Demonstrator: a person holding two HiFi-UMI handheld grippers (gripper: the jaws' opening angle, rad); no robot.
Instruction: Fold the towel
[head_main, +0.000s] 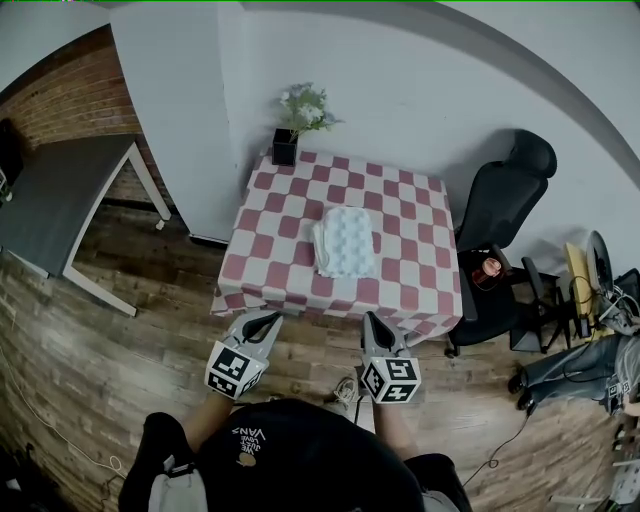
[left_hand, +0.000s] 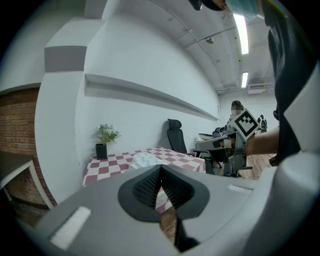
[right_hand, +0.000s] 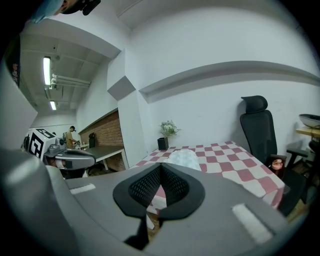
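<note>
A white towel (head_main: 345, 241) lies folded in a thick pad near the middle of the table with the red-and-white checked cloth (head_main: 405, 215). It also shows as a pale lump, the towel (left_hand: 145, 159) in the left gripper view and the towel (right_hand: 184, 159) in the right gripper view. My left gripper (head_main: 272, 316) is shut and empty, just short of the table's near edge at the left. My right gripper (head_main: 370, 318) is shut and empty too, level with it at the right. Both point toward the table, well short of the towel.
A potted plant (head_main: 298, 120) stands at the table's far left corner. A black office chair (head_main: 505, 215) is at the right side of the table, with cables and gear on the floor beyond. A grey desk (head_main: 55, 195) stands to the left on the wooden floor.
</note>
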